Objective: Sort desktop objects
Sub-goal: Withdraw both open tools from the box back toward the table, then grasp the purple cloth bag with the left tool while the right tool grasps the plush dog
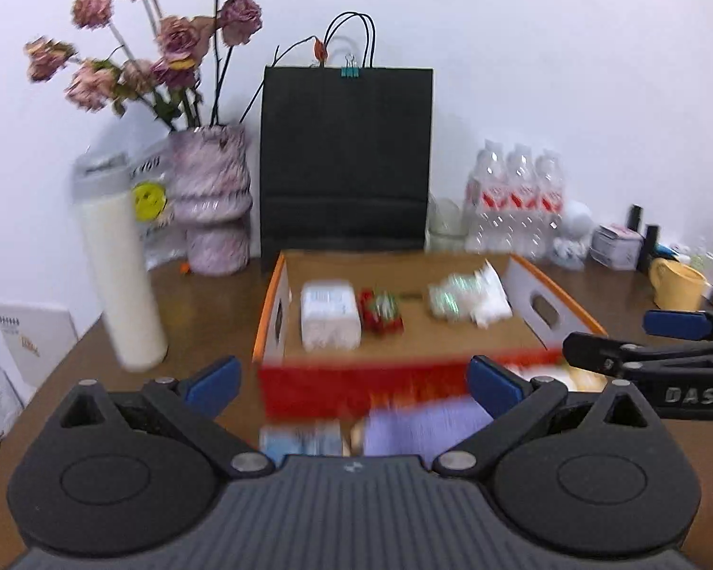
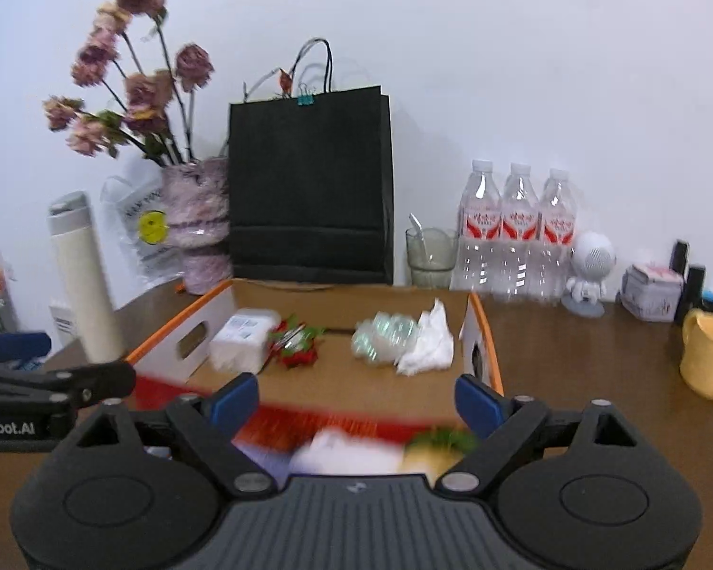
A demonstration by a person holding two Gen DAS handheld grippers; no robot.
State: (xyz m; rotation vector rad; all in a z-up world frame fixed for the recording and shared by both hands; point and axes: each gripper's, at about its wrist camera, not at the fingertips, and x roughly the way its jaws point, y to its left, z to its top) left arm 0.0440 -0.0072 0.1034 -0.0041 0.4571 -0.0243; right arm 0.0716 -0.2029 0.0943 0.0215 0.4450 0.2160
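Right wrist: right tongs (image 2: 356, 401) gape above box (image 2: 485, 332).

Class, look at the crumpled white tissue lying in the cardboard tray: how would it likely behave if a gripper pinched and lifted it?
The crumpled white tissue looks soft and creased, so it would probably squash and hang limp. It seems very light, so a push would likely slide it, not roll it.

looks like someone's office desk, brown wooden desktop (image 2: 570, 356) against a plain white wall, dried roses in a vase (image 1: 211, 199), black paper bag (image 1: 344, 161), water bottles (image 2: 518, 228), yellow mug (image 2: 708, 354)
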